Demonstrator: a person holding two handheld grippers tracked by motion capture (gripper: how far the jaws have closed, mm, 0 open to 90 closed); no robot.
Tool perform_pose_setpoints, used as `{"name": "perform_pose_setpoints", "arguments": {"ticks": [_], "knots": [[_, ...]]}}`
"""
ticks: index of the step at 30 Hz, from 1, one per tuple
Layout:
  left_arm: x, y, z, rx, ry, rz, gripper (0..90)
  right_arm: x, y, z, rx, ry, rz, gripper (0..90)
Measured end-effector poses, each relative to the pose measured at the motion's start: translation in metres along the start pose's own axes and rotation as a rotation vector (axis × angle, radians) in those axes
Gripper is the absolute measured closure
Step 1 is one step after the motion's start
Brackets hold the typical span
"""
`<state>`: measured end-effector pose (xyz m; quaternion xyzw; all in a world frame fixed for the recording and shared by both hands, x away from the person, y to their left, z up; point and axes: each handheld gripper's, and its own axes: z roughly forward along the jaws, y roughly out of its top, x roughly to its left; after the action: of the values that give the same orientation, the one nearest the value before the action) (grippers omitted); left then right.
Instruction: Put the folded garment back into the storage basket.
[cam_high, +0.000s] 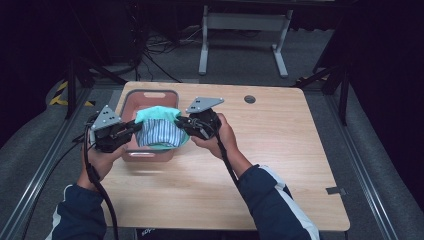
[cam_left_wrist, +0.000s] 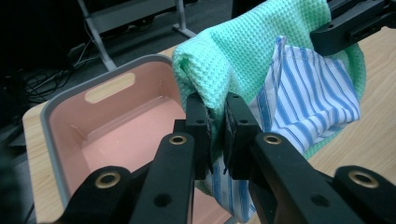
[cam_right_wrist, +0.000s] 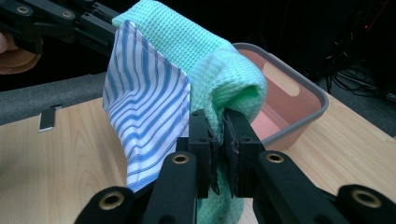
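You held the green waffle cloth (cam_high: 159, 114) with a blue-striped cloth (cam_high: 155, 133) folded inside it, slung in the air just above the pink bin (cam_high: 131, 101). The bundle looked light, soft and limp, sagging between its two pinched ends, so those ends were the sensible places to hold it. Your left gripper (cam_left_wrist: 217, 119) and right gripper (cam_right_wrist: 218, 130) were each clamped narrow on green fabric; whether either also caught the striped layer was hard to tell.
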<state>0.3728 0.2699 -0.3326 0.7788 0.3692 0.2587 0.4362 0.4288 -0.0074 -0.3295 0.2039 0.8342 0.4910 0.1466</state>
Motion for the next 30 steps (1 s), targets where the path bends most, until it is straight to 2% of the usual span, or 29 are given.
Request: {"name": "perform_pose_setpoints", "arguments": {"ticks": [4, 11, 14, 24, 30], "knots": [[0.006, -0.002, -0.004, -0.011, 0.014, -0.011, 82.4, 0.003, 0.007, 0.009, -0.002, -0.003, -0.007, 82.3], [0.014, -0.006, -0.008, 0.0, 0.041, -0.02, 82.4, 0.006, 0.011, 0.025, 0.011, 0.001, -0.009, 82.3], [0.018, -0.009, -0.008, 0.004, 0.04, -0.028, 82.3, 0.007, 0.012, 0.034, 0.02, 0.001, -0.019, 82.2], [0.03, -0.021, -0.006, 0.02, 0.052, -0.076, 82.3, 0.007, 0.011, 0.055, 0.047, 0.001, 0.005, 81.9], [0.034, -0.025, -0.004, 0.022, 0.068, -0.082, 82.3, 0.006, 0.012, 0.065, 0.055, 0.0, 0.006, 81.9]]}}
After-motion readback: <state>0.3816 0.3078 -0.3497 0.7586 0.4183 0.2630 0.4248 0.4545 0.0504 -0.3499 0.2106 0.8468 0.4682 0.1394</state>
